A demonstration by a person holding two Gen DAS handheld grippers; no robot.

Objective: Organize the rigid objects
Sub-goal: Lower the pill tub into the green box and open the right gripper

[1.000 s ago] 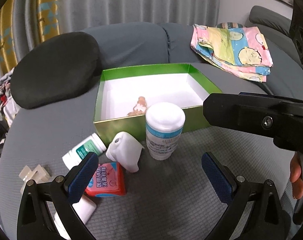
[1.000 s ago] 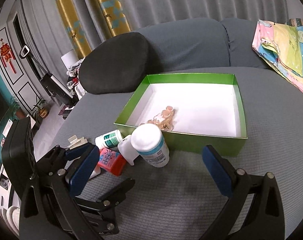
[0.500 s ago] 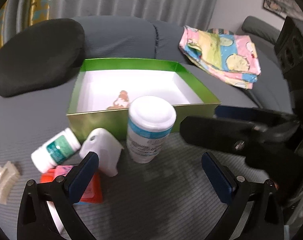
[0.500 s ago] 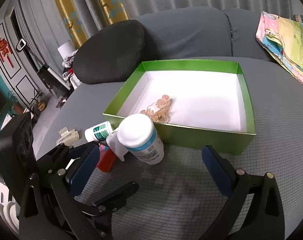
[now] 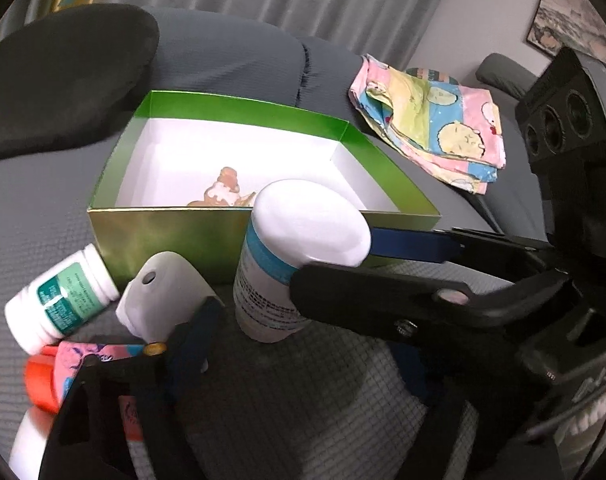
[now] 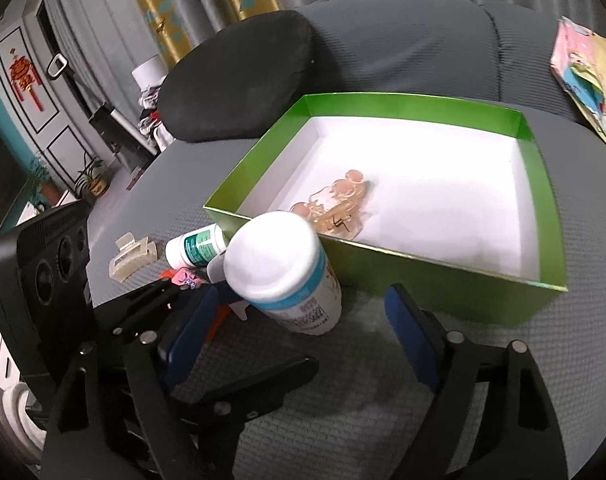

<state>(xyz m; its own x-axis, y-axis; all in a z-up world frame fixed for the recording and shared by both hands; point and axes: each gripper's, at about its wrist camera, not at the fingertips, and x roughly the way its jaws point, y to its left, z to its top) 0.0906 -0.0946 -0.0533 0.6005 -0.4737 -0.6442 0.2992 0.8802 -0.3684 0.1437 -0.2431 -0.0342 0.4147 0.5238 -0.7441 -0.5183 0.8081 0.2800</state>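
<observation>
As far as shown, barely begun, with most of the sorting left to do. Nearest, in front of the green box [image 5: 163, 236]: left gripper [image 5: 303, 356], jaws closing, fingers apart over bare grey sofa seat [image 5: 303, 420], clamped on nothing. Crossing over it, right gripper [image 6: 299, 320], jaws closing too, fingers apart on either side of the big white-capped bottle [image 5: 299, 248] (pads not seen pressing on it yet).

Bottle upright, just in front of the box's front wall. Probably the next thing in, judging by that straddle.

Left of the bottle, also short of the box's front wall:
- a pink-and-red packet [image 5: 83, 364], nearest the camera
- a white curved plastic piece [image 5: 163, 296], just beside the bottle
- a small green-labelled bottle [image 5: 59, 300] on its side near the box's front left corner
- a pale claw clip [image 6: 131, 256], further out to the left

All of these yet to be moved.

In the way: two grippers crowded into one tight spot before the box, and the white plastic piece near enough to the bottle to get knocked.

Inside the box, only one amber trinket [image 6: 339, 200] on the white floor, plenty of room beside it.

Beyond the box, a black cushion [image 5: 55, 80] off its far left corner and a folded cartoon-print cloth [image 5: 435, 120] off its far right, neither blocking the way in.
</observation>
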